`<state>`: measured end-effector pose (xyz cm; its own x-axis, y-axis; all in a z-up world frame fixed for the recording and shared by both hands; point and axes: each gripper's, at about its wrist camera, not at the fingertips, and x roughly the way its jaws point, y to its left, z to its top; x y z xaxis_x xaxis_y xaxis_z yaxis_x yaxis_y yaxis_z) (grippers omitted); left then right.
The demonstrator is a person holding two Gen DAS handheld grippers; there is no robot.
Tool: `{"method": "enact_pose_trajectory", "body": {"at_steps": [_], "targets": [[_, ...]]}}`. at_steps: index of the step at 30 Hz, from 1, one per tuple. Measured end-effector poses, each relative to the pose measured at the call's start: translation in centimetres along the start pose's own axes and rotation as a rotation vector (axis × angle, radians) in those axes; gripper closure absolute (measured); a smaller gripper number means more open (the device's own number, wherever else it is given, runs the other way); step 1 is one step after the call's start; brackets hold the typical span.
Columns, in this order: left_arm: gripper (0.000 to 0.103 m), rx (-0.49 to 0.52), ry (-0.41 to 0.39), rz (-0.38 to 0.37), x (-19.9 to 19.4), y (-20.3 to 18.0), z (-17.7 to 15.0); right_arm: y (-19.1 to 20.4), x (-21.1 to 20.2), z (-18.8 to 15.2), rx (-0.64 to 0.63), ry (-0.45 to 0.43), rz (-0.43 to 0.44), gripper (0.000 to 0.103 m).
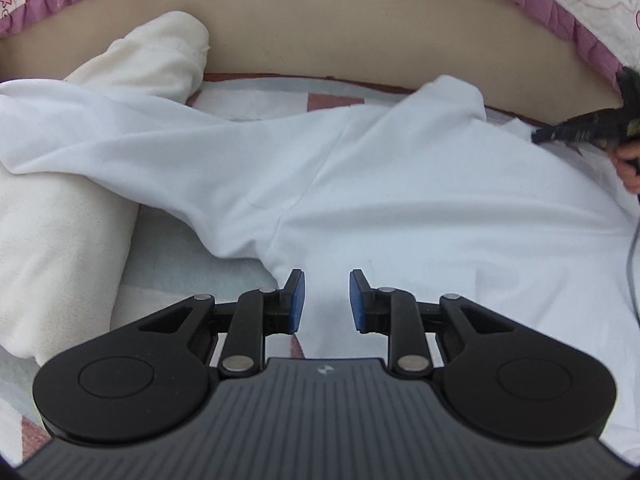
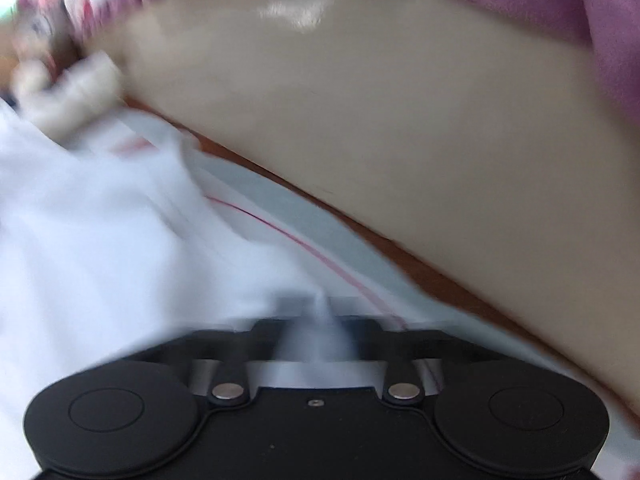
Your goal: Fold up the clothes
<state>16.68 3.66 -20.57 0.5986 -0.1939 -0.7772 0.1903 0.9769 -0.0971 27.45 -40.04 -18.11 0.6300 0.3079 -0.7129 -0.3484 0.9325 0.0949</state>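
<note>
A white garment (image 1: 400,200) lies spread on the bed, one sleeve stretching to the left over a cream roll. My left gripper (image 1: 327,300) hovers over its near edge, blue pads (image 1: 298,300) apart with nothing pinched between them. In the blurred right wrist view, my right gripper (image 2: 320,312) is shut on a raised fold of the white garment (image 2: 100,240). The left wrist view shows that right gripper (image 1: 538,136) at the garment's far right edge, with a person's hand (image 1: 628,164) behind it.
Cream rolled blankets (image 1: 52,240) lie at the left, and another (image 1: 160,52) at the bed's far edge. Beyond the edge is beige floor (image 1: 340,40) and a purple-frilled quilt (image 1: 560,0). A thin cable (image 1: 630,272) hangs at the right. A patterned sheet (image 1: 168,256) covers the bed.
</note>
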Motion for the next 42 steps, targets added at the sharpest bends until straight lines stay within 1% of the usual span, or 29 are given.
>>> {"method": "enact_pose_trajectory", "body": {"at_steps": [1,2,3,4,5,6,8,9,10,12,14,15,16,18,20,22,24,26,29,31,34,35,37,39,42], "targets": [[0.079,0.003,-0.001,0.003,0.1,0.0,-0.1,-0.8,-0.9,0.1,0.059,-0.056,0.012,0.101],[0.079,0.007,0.0,0.003,0.1,-0.1,-0.2,-1.5,-1.9,0.2,0.106,-0.112,-0.006,0.101],[0.079,0.011,0.004,-0.002,0.1,-0.1,-0.3,-2.1,-2.9,0.3,0.131,-0.167,-0.08,0.101],[0.079,0.014,0.007,-0.006,0.1,-0.1,-0.4,-2.6,-3.9,0.5,0.156,-0.222,-0.154,0.103],[0.079,0.021,0.011,-0.007,0.1,-0.2,-0.5,-3.1,-4.6,0.7,0.178,-0.252,-0.213,0.103],[0.079,0.034,0.016,0.0,0.2,-0.4,-0.7,-3.4,-4.6,0.9,0.196,-0.237,-0.244,0.103],[0.079,0.05,0.021,0.017,0.1,-0.7,-1.0,-4.1,-4.5,1.3,0.232,-0.206,-0.306,0.097],[0.079,0.046,0.022,0.017,-0.1,-0.8,-1.1,-4.3,-4.6,1.3,0.26,-0.187,-0.309,0.096],[0.079,0.042,0.022,0.016,-0.4,-0.9,-1.2,-4.1,-5.0,1.1,0.3,-0.167,-0.258,0.093],[0.079,0.038,0.024,0.002,-1.3,-1.2,-1.5,-2.4,-6.6,0.4,0.328,-0.134,-0.138,0.091],[0.075,0.063,0.05,-0.008,-2.5,-1.7,-1.8,0.2,-8.6,-0.8,0.337,-0.078,-0.021,0.067],[0.069,0.083,0.069,-0.011,-3.2,-1.9,-2.0,1.5,-9.7,-1.5,0.344,-0.052,0.038,0.065],[0.067,0.103,0.09,-0.022,-3.9,-2.2,-2.2,2.9,-10.8,-2.2,0.353,-0.018,0.097,0.065],[0.067,0.147,0.143,-0.078,-5.7,-2.7,-3.1,5.3,-13.2,-3.8,0.38,0.079,0.22,0.064],[0.067,0.2,0.208,-0.156,-7.8,-3.4,-4.2,7.8,-15.6,-5.3,0.387,0.175,0.328,0.064],[0.067,0.293,0.237,-0.21,-10.1,-4.4,-5.4,10.9,-18.3,-6.6,0.281,0.252,0.361,0.062],[0.068,0.39,0.239,-0.25,-12.3,-5.4,-6.6,14.6,-21.4,-8.4,0.153,0.311,0.394,0.06],[0.07,0.448,0.239,-0.294,-13.9,-6.3,-7.8,17.8,-23.9,-10.2,0.057,0.367,0.442,0.06],[0.07,0.496,0.27,-0.359,-15.4,-7.1,-9.5,22.7,-25.9,-12.9,-0.103,0.448,0.455,0.06],[0.07,0.519,0.282,-0.416,-16.1,-7.4,-10.8,26.0,-26.8,-14.6,-0.212,0.492,0.454,0.058],[0.07,0.549,0.283,-0.498,-17.1,-8.0,-12.8,29.3,-27.5,-16.7,-0.304,0.531,0.441,0.056],[0.07,0.554,0.28,-0.515,-17.5,-8.3,-13.4,29.7,-27.8,-17.2,-0.304,0.539,0.43,0.054],[0.07,0.529,0.297,-0.558,-17.7,-8.4,-14.1,29.2,-28.3,-17.8,-0.245,0.554,0.389,0.052],[0.069,0.492,0.321,-0.591,-17.6,-8.3,-14.5,27.4,-29.5,-18.4,-0.157,0.571,0.342,0.051],[0.066,0.475,0.352,-0.614,-17.3,-8.1,-15.0,25.1,-31.7,-19.2,-0.084,0.565,0.262,0.048]]}}
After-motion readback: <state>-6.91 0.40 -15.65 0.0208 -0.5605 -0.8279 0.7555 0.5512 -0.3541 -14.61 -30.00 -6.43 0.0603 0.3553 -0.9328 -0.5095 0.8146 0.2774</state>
